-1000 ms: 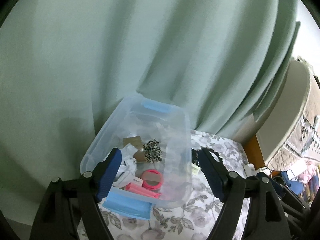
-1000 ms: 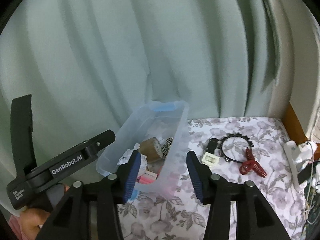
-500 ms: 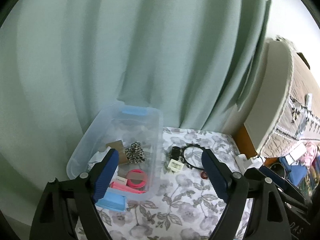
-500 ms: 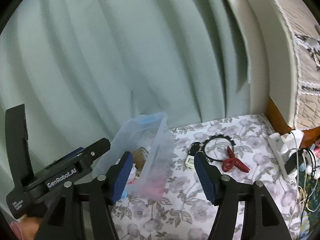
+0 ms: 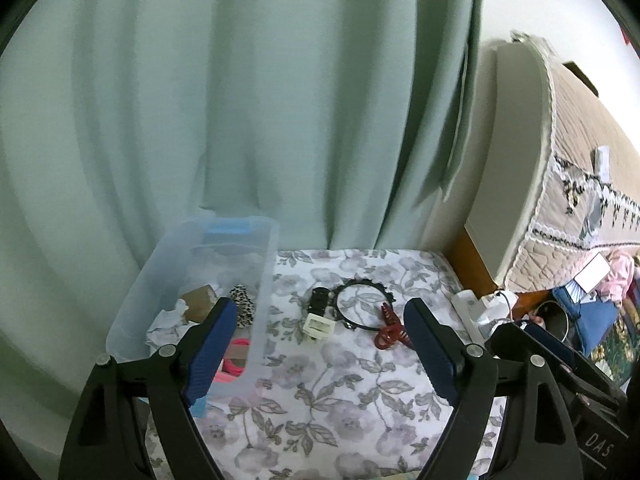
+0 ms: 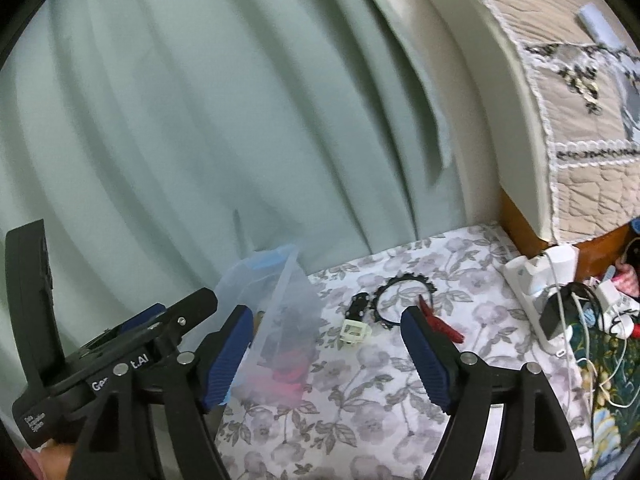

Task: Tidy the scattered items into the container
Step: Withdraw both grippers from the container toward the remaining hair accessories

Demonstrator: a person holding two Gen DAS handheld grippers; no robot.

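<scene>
Left gripper: jaws wide, empty. Right gripper: jaws opening, empty. Beyond both: black headband, red hair claw, white clip. Clear container: left of them.

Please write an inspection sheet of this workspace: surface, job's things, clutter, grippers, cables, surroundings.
Surface: floral cloth over a flat top.
Job's things: clear plastic bin at the left holds a leopard scrunchie, brown card, white cloth and pink pieces. Still on the cloth: black toothed headband, red claw clip, cream clip, small black piece.
Clutter: nothing seen beyond these.
Grippers: left gripper open, empty. Right gripper opening, nothing between the jaws.
Cables: white power strip with plugs and wires at the right edge.
Surroundings: green curtain behind; quilted bed at the right.
</scene>
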